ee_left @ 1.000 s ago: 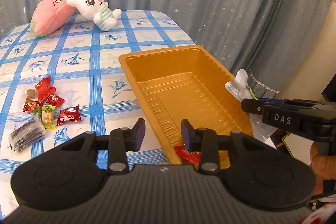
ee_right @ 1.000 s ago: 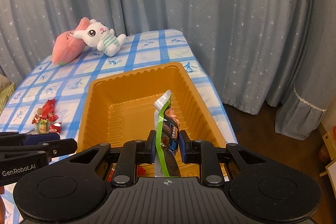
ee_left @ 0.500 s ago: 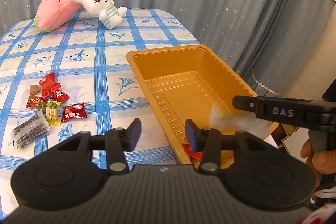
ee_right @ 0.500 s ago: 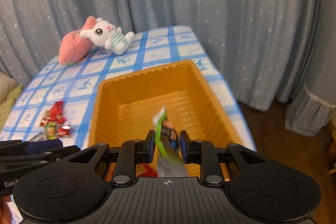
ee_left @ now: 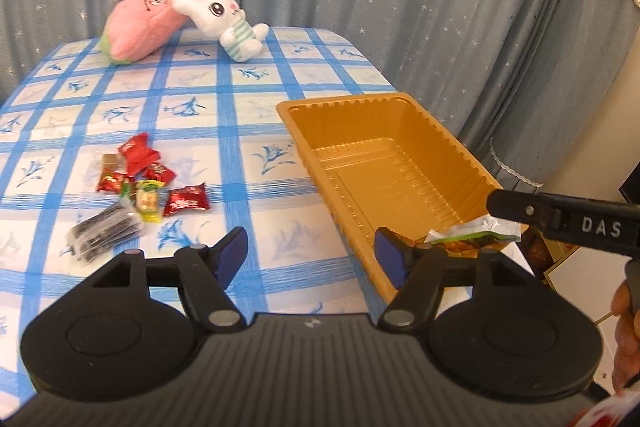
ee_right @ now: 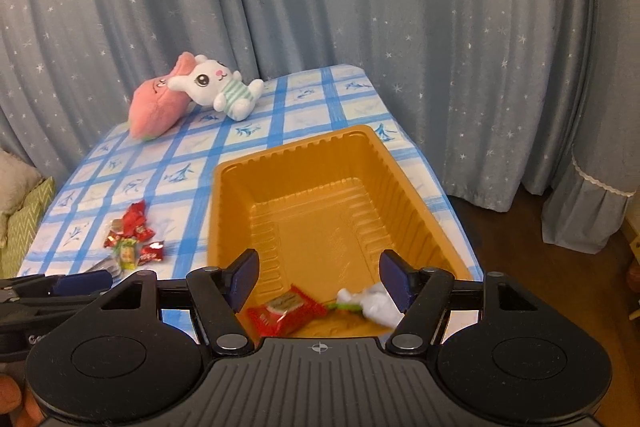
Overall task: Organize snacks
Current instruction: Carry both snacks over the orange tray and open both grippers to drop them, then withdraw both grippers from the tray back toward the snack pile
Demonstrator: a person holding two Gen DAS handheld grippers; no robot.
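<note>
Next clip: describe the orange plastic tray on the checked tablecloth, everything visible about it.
The orange plastic tray is a deep, glossy rectangular tub with ribbed, sloping walls, a scalloped rim and a stepped flat floor. It sits upright on the blue-and-white checked tablecloth, near the table's right edge. Most of its floor is bare; at the near end lie a red wrapped snack and a white-and-green snack packet. Neither gripper touches it.
</note>
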